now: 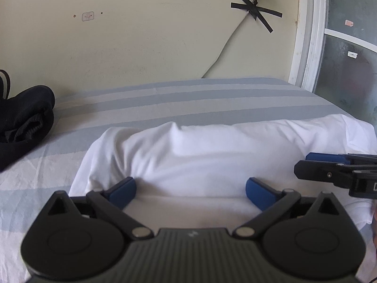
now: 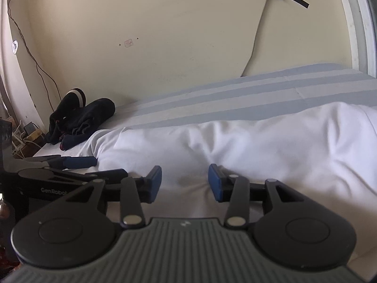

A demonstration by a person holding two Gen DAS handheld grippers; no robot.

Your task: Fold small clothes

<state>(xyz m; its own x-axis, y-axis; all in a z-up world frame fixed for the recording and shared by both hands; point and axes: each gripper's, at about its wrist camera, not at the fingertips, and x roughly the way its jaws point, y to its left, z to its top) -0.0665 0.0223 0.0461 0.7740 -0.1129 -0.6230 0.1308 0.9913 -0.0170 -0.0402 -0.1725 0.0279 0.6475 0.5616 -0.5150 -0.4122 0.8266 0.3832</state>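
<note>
At the bed's (image 1: 165, 103) left edge, close to the wall (image 1: 141, 35), lies a heap of dark clothes (image 1: 23, 120), one piece with a pale stripe. The bed is covered by a sheet in pale blue and white stripes. A white garment (image 1: 212, 151) lies across the near part of the bed, rumpled, its far edge bulging up in soft folds, well apart from the dark heap.

The left claw (image 1: 190, 188) sits low over the near part of the white garment with its jaws spread wide; the blue pads (image 1: 122, 191) flank bare white cloth and pinch nothing. From the right-hand camera this claw (image 2: 94, 165) appears at the left, lying just beside the garment's left end.

The right claw (image 2: 185, 181) sits further right over the same garment, its jaws partly open, narrower than the left one. White cloth shows in the gap between its blue pads (image 2: 215, 181), and no fold is clamped. In the left-hand camera it (image 1: 313, 162) enters from the right edge, above the cloth.

On the wall behind, a white cable (image 1: 223, 49) runs down to the bed's far edge, fixed by crossed strips of black tape (image 1: 255, 10). A white window frame (image 1: 308, 35) stands past the bed's far right corner.
</note>
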